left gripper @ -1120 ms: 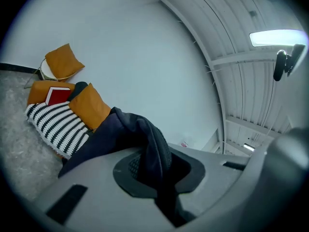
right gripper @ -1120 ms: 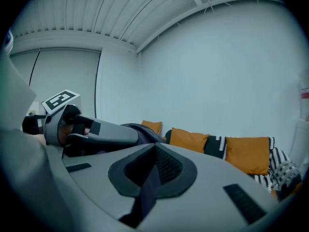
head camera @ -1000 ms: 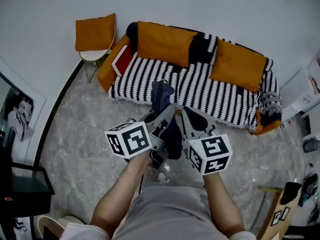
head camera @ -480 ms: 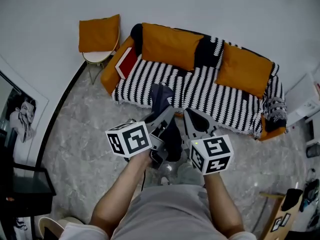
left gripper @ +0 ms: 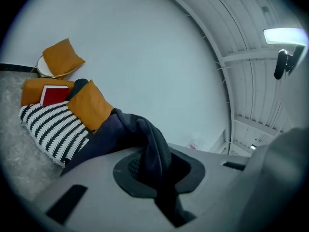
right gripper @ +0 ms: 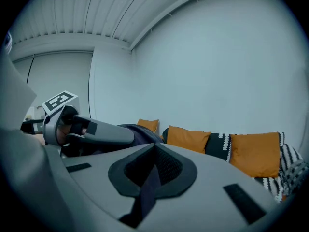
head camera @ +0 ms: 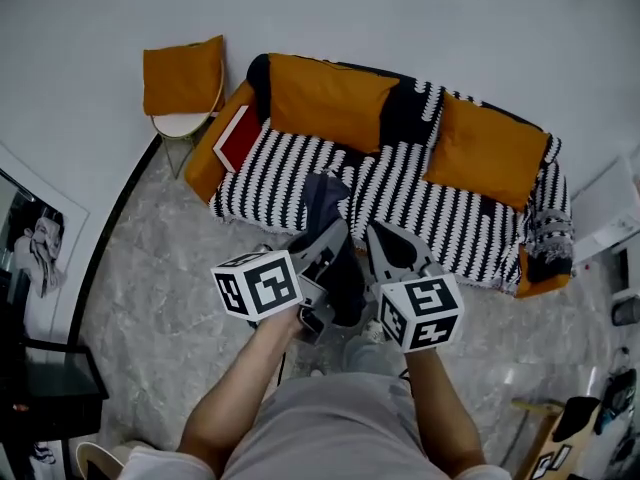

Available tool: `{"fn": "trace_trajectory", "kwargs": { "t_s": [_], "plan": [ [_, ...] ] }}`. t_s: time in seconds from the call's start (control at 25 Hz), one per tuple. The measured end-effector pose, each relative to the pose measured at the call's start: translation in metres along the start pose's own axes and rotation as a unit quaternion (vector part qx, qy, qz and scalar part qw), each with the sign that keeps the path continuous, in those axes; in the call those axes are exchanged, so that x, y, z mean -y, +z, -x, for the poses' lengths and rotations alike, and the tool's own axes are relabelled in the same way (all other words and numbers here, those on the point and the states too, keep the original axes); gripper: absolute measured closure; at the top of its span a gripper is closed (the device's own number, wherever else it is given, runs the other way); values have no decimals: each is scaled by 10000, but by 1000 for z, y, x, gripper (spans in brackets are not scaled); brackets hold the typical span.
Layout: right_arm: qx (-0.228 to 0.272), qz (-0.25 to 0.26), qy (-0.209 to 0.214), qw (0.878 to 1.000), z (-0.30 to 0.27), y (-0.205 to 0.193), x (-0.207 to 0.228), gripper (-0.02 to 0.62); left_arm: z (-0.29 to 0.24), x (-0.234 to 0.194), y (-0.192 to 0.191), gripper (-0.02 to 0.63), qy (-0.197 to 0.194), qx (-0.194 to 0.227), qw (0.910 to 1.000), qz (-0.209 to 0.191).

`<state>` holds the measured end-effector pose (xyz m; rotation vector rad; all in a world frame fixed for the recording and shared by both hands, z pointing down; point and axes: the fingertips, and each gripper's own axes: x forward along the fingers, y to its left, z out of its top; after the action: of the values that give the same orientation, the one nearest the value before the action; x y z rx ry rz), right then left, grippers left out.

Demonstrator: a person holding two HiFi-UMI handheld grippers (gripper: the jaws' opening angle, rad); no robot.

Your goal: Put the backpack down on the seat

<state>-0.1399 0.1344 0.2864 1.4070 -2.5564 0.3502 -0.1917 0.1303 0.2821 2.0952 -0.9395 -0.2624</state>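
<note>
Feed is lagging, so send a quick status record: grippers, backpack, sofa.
left gripper: shut on backpack strap
right gripper: shut on backpack strap
backpack: dark, held up between both grippers, in front of sofa
sofa: striped cover, orange cushions, red book at one end
task state: backpack not yet on seat

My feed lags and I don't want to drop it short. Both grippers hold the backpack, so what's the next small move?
Probably carry it forward a little without opening either grip. The left gripper and right gripper each pinch the backpack by its dark fabric. In the head view it appears to hang at the front edge of the striped seat, mostly over the marble floor.
</note>
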Motion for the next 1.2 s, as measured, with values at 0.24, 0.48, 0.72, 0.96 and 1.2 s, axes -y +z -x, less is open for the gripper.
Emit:
{"fn": "trace_trajectory", "kwargs": {
  "t_s": [0.24, 0.48, 0.72, 0.96, 1.2],
  "plan": [
    [-30, -134, 13, 9999, -23, 9, 57, 594, -59, -5, 10, 575, 93, -105, 9999, -25],
    [-11, -324, -46, 9995, -37, 15, 119, 594, -120, -5, 12, 575, 187, -293, 9994, -91],
    [-8, -495, -103, 9987, -41, 15, 179, 594, -178, -10, -1, 575, 224, -589, 9979, -147],
    [22, -590, -183, 9981, -42, 12, 219, 594, -217, -19, -21, 575, 190, -1035, 9941, -273],
    [-49, -675, -350, 9971, -44, 6, 251, 594, -255, -29, -33, 575, 33, -1624, 9842, -707]
  ]
}}
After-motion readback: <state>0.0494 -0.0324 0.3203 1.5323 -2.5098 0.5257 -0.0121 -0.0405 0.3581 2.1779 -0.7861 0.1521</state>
